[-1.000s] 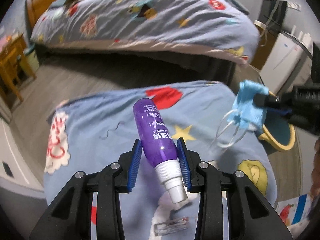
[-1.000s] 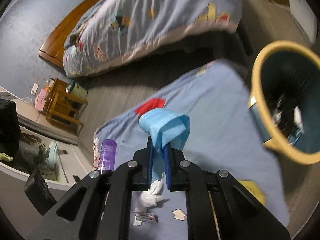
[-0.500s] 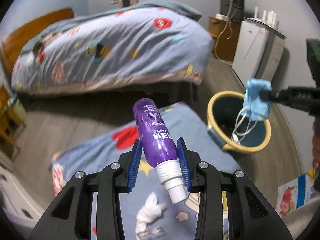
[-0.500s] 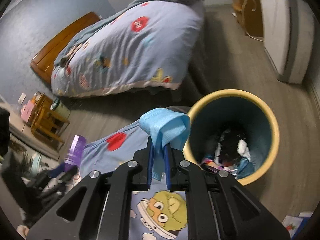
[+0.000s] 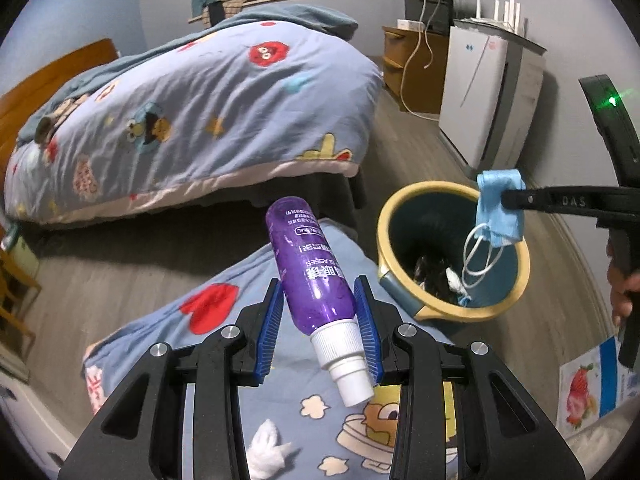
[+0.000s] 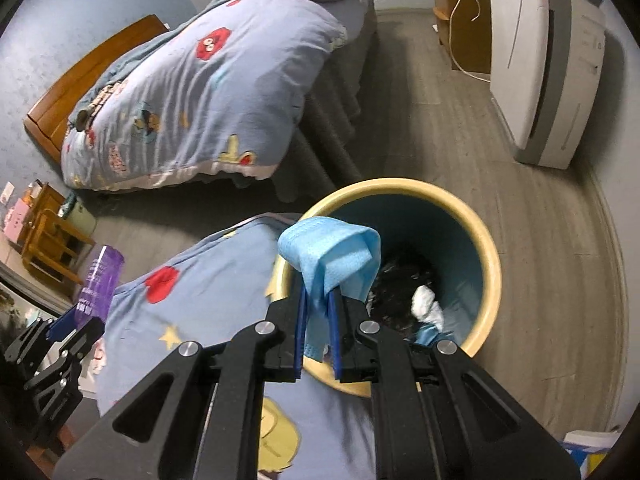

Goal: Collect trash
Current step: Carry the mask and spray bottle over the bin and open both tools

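My left gripper [image 5: 320,320] is shut on a purple spray bottle [image 5: 312,272], white cap toward the camera, held above a blue cartoon blanket [image 5: 224,300]. My right gripper [image 6: 318,320] is shut on a blue face mask [image 6: 332,256] and holds it over the near rim of the yellow bin [image 6: 490,248]. In the left wrist view the mask [image 5: 500,208] hangs with its ear loops over the bin [image 5: 384,216], which has trash inside. A crumpled white tissue [image 5: 266,450] lies on the blanket near me.
A bed with a cartoon quilt [image 5: 192,112] stands behind. A white appliance [image 5: 492,92] and a wooden cabinet [image 5: 412,64] stand at the right wall. Wooden furniture [image 6: 44,228] is at the left. Printed paper [image 5: 588,388] lies at the right.
Both grippers have swung right toward the bin. The mask now hangs over the bin's opening, and the bottle has come closer to the bin. Both grips are unchanged.
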A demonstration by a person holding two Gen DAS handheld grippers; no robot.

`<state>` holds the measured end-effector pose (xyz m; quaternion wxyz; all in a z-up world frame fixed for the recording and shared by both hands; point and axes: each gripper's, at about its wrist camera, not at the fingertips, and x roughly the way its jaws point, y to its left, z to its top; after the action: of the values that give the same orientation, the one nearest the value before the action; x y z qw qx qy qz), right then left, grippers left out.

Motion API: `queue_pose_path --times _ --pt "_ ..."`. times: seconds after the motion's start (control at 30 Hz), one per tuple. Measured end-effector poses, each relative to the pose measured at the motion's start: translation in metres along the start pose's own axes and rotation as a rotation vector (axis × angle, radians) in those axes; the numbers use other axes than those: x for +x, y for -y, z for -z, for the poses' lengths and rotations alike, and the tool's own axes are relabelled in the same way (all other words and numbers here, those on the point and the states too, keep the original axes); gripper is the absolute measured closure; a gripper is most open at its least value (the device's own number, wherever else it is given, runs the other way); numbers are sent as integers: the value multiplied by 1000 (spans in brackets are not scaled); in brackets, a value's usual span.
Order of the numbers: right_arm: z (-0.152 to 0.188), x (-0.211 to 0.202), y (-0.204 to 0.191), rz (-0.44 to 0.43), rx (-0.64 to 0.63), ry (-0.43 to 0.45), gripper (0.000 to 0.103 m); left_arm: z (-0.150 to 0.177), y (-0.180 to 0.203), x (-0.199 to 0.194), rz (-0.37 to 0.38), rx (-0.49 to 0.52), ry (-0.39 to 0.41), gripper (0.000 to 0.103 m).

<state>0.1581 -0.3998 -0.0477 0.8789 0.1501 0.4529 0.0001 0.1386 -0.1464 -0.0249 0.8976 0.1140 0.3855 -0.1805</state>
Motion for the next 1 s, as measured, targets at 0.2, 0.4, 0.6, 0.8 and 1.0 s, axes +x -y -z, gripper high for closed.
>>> queue_pose_path --times 0.2,0.4,0.6,0.8,1.0 --pt "-4 12 16 39 21 -16 94 1 12 13 18 11 -19 65" --pt "-9 15 26 92 29 -2 94 3 28 27 56 26 -46 65" --pt "-12 21 37 122 33 -1 93 -1 44 44 108 19 -62 65" --pt "-12 25 50 160 31 -5 93 -10 74 67 143 58 -66 65" --pt "-12 32 62 134 81 -22 93 -17 99 94 173 94 -91 65"
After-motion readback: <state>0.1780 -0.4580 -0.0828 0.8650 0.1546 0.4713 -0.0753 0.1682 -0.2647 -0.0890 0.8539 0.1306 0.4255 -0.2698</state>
